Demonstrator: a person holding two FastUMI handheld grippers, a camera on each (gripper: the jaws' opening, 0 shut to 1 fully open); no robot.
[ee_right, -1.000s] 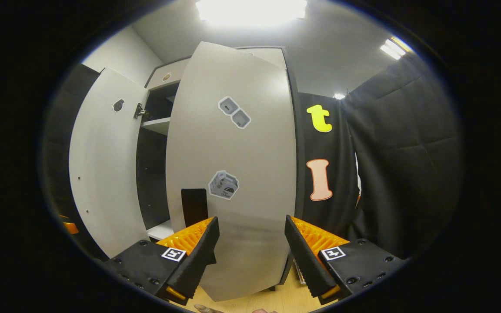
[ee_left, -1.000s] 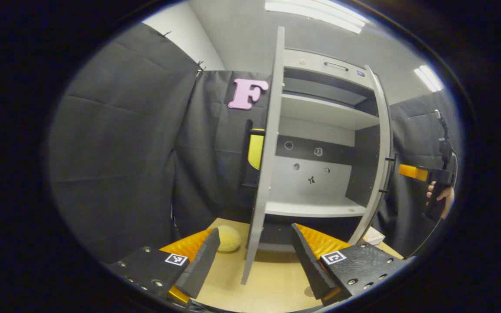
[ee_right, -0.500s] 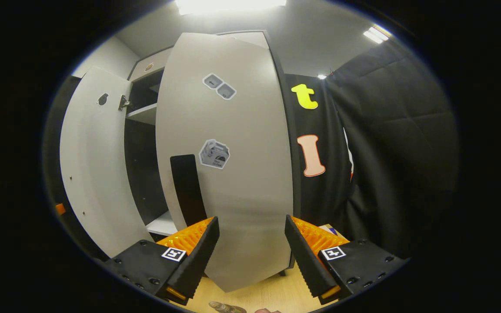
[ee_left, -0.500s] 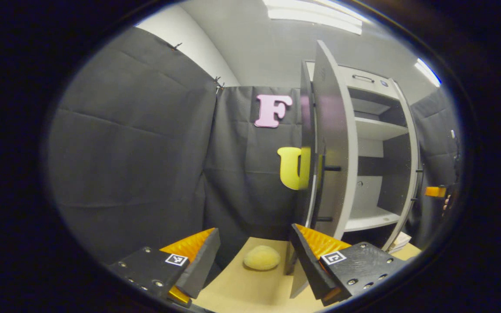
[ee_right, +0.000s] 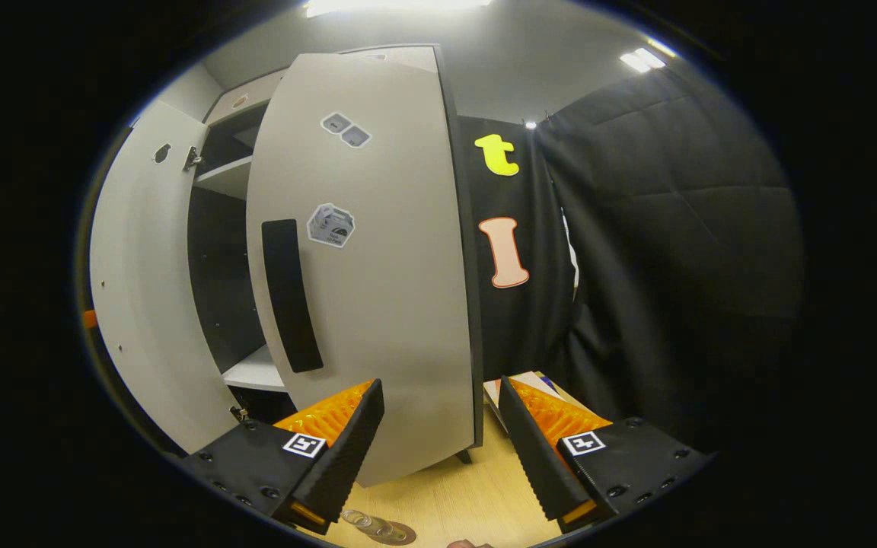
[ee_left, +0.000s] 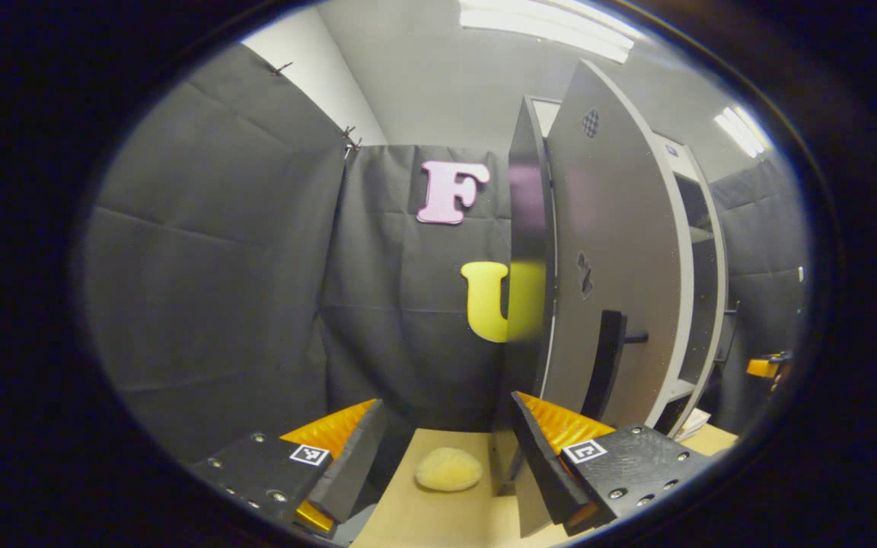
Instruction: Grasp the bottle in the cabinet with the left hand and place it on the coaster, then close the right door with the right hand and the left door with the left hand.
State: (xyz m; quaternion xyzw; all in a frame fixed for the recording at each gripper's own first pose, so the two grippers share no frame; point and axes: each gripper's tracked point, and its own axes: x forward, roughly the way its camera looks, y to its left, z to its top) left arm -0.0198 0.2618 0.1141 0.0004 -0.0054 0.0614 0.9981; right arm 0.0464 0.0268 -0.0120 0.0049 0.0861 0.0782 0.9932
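Gaping cabinet (ee_right: 218,251) with bare visible shelves, both claws, left (ee_left: 442,464) and right (ee_right: 438,449), spread.

The light wooden desk (ee_right: 476,495) carries the grey cabinet (ee_right: 377,289), a yellow sponge (ee_left: 448,468), and a bottle (ee_right: 366,522) on a coaster (ee_right: 400,533).

Black-draped booth (ee_left: 218,251), ceiling strip lights (ee_left: 545,27)

the stickers (ee_right: 330,225) on the right door (ee_right: 377,304) are too small to read.
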